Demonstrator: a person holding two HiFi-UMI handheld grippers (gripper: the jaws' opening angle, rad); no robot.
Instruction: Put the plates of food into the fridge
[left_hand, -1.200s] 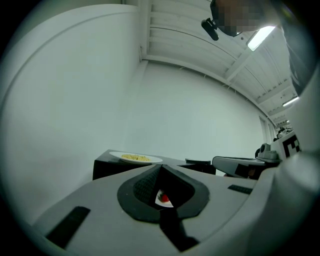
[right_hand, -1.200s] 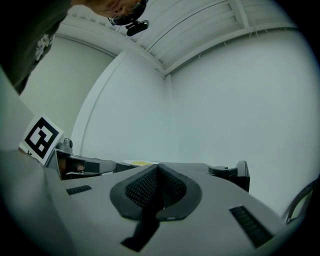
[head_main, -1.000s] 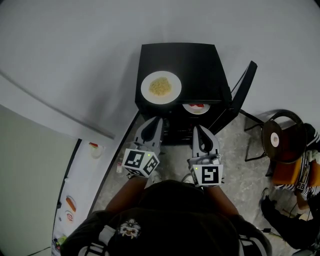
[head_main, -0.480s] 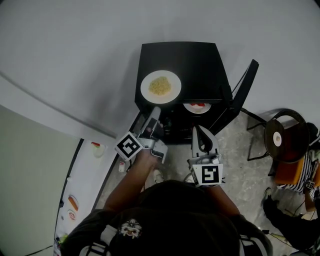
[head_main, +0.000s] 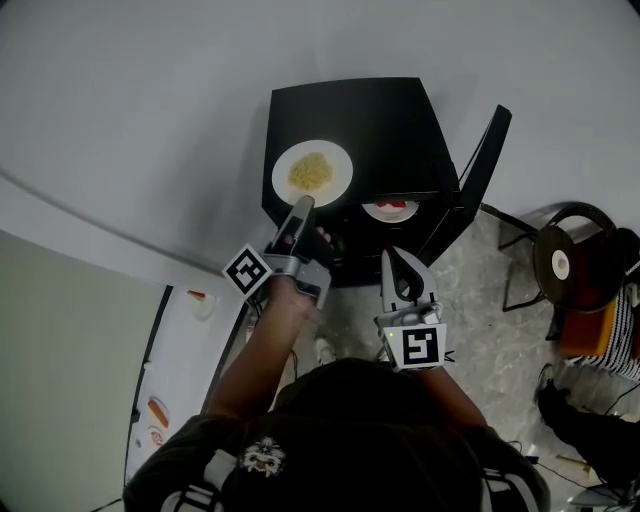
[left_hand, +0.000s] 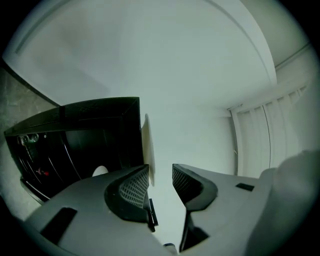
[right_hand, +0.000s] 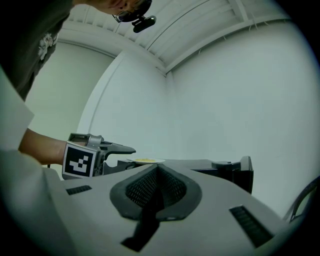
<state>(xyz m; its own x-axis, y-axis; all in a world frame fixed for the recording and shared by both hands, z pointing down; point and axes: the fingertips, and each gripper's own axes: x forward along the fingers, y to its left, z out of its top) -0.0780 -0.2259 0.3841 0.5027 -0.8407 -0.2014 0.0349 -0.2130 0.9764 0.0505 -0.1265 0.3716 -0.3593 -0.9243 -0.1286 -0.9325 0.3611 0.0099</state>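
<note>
A white plate of yellow noodles (head_main: 311, 173) sits on top of the black mini fridge (head_main: 390, 120). A second plate with red food (head_main: 390, 209) lies inside the fridge, behind its open door (head_main: 481, 165). My left gripper (head_main: 298, 212) is rolled onto its side, its tips at the noodle plate's near rim. Its jaws have just been opening. In the left gripper view they (left_hand: 160, 169) stand open and the plate (left_hand: 147, 142) shows edge-on just ahead of the gap, unpressed. My right gripper (head_main: 392, 257) hangs shut and empty before the fridge opening, with shut pads (right_hand: 157, 186).
A round chair (head_main: 565, 262) and a seated person (head_main: 600, 345) are at the right of the fridge. A white counter (head_main: 170, 380) with small food items runs along the lower left. The right gripper view also shows the left gripper (right_hand: 97, 152) and the noodle plate (right_hand: 145, 160).
My left gripper has rolled onto its side, moved forward to the noodle plate's rim and opened its jaws. The right gripper has not moved.
</note>
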